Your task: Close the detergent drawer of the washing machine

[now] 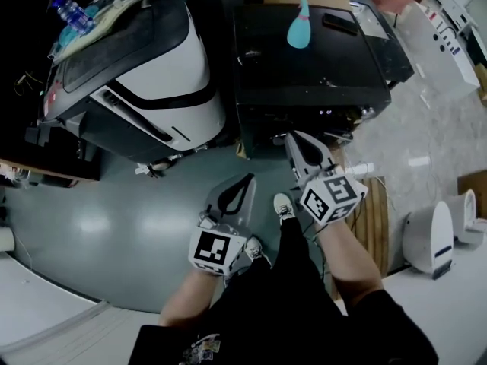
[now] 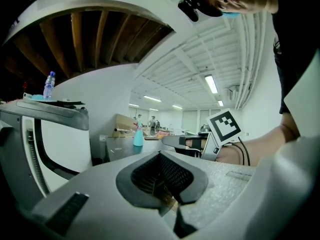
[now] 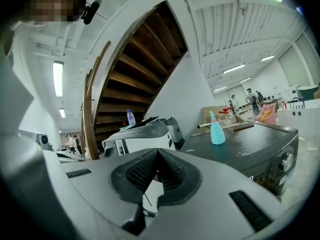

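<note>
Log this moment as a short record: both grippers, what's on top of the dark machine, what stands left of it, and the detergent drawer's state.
left gripper: shut, empty, held above the floor
right gripper: shut, empty, in front of the dark machine
dark machine top: upright teal bottle; flat dark object
left of it: white machine with a water bottle on top
detergent drawer: cannot be made out in these views

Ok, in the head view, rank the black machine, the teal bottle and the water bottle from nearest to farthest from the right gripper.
From the right gripper:
1. Black machine, directly ahead of it.
2. Teal bottle, on that machine's top, toward the back.
3. Water bottle, far left, on the white machine.
</note>
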A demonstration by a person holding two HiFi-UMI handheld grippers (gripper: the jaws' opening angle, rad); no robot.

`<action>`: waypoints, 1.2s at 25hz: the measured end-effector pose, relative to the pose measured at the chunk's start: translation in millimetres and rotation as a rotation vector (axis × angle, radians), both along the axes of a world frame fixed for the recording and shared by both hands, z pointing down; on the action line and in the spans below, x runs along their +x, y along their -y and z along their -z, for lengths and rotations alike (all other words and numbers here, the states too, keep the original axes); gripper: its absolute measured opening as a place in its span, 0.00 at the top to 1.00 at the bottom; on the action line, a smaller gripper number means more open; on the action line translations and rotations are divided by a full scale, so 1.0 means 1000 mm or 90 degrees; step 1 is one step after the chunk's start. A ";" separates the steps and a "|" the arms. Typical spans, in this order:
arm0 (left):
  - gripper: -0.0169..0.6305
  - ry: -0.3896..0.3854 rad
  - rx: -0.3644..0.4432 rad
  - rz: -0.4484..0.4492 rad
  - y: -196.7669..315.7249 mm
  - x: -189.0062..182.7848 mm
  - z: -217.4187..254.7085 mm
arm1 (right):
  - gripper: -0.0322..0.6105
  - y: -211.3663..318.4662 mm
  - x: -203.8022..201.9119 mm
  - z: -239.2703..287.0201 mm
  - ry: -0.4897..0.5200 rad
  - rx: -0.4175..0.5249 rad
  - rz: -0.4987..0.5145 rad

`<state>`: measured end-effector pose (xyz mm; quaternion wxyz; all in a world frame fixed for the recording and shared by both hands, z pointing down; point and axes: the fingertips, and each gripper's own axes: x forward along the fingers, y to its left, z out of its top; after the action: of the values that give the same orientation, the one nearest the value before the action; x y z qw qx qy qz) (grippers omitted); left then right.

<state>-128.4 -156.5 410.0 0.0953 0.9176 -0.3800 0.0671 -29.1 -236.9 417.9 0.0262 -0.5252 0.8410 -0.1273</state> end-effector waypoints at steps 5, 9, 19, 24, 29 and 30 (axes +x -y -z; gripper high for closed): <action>0.97 -0.007 0.015 0.003 -0.035 -0.026 0.018 | 0.95 -0.051 -0.028 0.031 -0.042 0.026 0.013; 0.97 -0.001 0.021 0.002 -0.059 -0.037 0.021 | 0.95 -0.084 -0.040 0.039 -0.050 0.040 0.028; 0.97 0.012 0.001 -0.006 -0.108 -0.024 0.021 | 0.95 -0.134 -0.035 0.047 -0.048 0.035 0.050; 0.97 0.009 0.010 0.007 -0.127 0.007 0.019 | 0.95 -0.158 -0.007 0.046 -0.047 0.025 0.070; 0.97 0.016 0.003 0.026 -0.152 0.052 0.019 | 0.95 -0.191 0.036 0.047 -0.046 0.023 0.091; 0.97 0.015 0.004 0.028 -0.159 0.063 0.021 | 0.95 -0.199 0.046 0.048 -0.046 0.023 0.095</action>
<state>-65.5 2.6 389.3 0.0895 0.9084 -0.4015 0.0744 16.7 -38.2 369.8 -0.0041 -0.4645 0.8805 -0.0944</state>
